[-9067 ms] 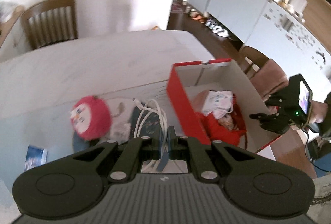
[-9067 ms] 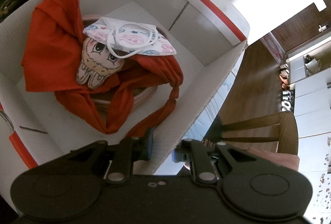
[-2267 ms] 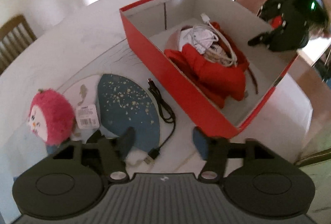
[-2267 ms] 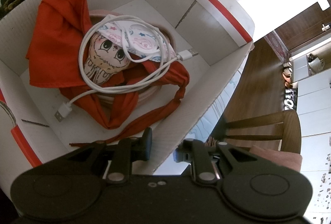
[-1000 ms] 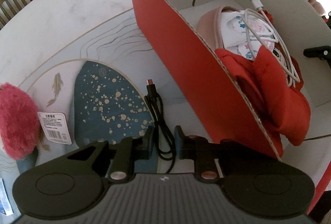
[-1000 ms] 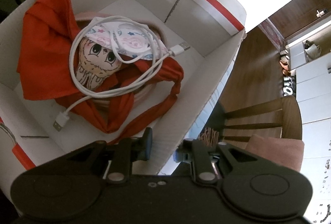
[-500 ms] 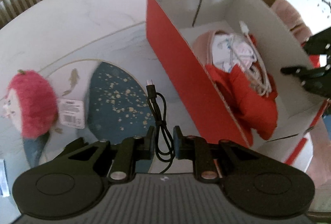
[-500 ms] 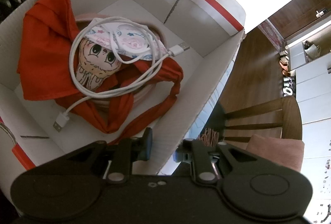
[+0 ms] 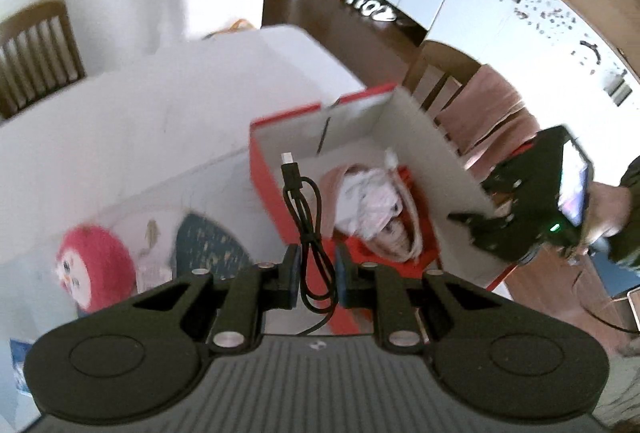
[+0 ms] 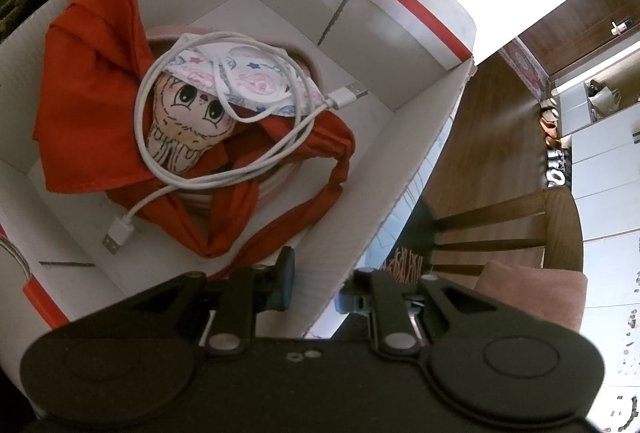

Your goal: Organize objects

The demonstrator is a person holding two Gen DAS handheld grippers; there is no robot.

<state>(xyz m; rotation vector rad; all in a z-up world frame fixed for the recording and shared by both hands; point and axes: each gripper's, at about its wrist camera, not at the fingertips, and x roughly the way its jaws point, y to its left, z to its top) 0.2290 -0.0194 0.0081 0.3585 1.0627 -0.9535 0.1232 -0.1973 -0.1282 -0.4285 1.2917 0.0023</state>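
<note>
Clearly no writing can be read anywhere: the white tag (image 9: 154, 271) beside the pink plush toy (image 9: 94, 269) is blurred, and the red cardboard box (image 9: 268, 189) shows no legible mark. The left gripper (image 9: 317, 271) points steeply down, raised above the white surface (image 9: 120, 137), its jaws clamped on a looped black cable (image 9: 306, 217); the cable's plug sticks up in front of the box's near wall, and the loop hangs free of the surface. The right gripper (image 10: 316, 283) also tilts steeply down at the box's corner, its jaws clamped on the box wall (image 10: 320, 273), one finger inside and one outside. Inside the box lie a red cloth (image 10: 92, 105), a printed doll (image 10: 188, 129), a patterned face mask (image 10: 248, 81) and a coiled white cable (image 10: 224, 169) on top.
</note>
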